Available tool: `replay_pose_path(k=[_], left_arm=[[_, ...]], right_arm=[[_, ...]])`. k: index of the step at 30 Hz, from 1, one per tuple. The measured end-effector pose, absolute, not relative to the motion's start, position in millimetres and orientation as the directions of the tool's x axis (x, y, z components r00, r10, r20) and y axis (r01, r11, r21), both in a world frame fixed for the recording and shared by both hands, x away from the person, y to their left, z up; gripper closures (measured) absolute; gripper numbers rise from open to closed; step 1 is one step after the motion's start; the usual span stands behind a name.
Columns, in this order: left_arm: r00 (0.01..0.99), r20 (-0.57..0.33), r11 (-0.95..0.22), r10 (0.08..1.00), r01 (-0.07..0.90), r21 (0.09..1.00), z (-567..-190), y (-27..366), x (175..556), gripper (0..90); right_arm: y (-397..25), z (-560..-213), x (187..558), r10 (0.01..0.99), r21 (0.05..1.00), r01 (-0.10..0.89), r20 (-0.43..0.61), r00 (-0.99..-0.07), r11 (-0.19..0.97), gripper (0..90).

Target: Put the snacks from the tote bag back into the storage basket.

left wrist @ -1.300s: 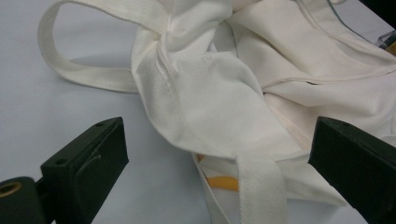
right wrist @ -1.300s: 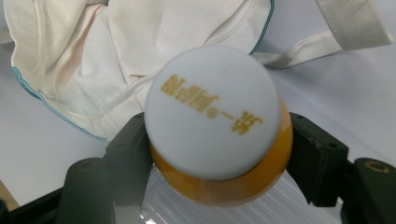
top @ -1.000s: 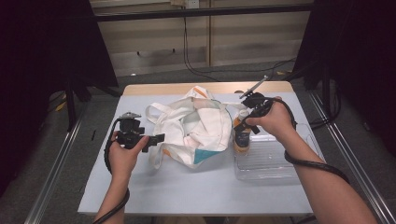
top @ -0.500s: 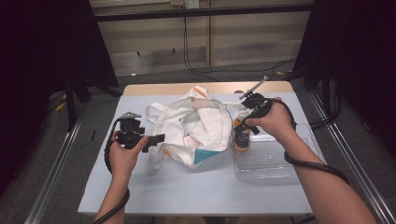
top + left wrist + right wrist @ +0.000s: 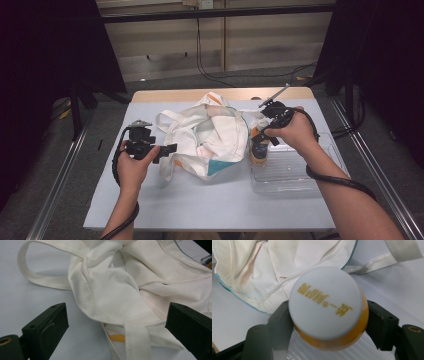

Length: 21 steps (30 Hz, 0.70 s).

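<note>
The left hand [image 5: 134, 167] comes up from the near edge with the forearm almost straight and the wrist level, holding the left gripper [image 5: 170, 148] low over the table [image 5: 200, 205], pointing right at the bag [image 5: 210, 140]. Its jaws stand wide apart with nothing between them. In the left gripper view the bag's crumpled white cloth lies just ahead of them, a strap [image 5: 37, 280] looping off to the left and another strap end running down between the jaws.

Past the bag, the right forearm reaches in from the lower right on a slant, the right hand [image 5: 295, 132] bent down at the wrist over the right gripper [image 5: 261, 141]. That gripper points down and is clamped on the bottle [image 5: 259, 152], one jaw on each side of its orange body just under the white cap [image 5: 324, 303]. The bottle stands upright at the left end of the clear tray [image 5: 300, 175], directly below the gripper and just beside the bag's right edge.
</note>
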<state>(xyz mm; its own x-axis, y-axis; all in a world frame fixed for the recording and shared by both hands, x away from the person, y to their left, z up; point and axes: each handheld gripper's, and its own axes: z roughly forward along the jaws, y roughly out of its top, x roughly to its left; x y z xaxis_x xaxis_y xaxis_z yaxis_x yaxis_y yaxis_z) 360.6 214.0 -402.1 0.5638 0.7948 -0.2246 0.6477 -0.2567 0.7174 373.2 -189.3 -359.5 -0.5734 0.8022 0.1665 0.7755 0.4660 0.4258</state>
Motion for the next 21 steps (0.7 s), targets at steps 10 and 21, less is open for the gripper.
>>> replay_pose_path(k=[10, 21], left_arm=[[0.562, -0.232, -0.250, 0.794, 0.649, 0.718, -402.4, 212.5, 360.7, 3.9], [0.572, -0.217, -0.272, 0.791, 0.647, 0.713, -402.3, 209.7, 360.1, 3.9]], right_arm=[[-190.6, -360.4, 371.0, 0.810, 0.432, 0.782, 0.172, -0.560, 0.449, 29.9], [-192.4, -363.4, 367.2, 0.809, 0.438, 0.783, 0.183, -0.559, 0.442, 28.6]])
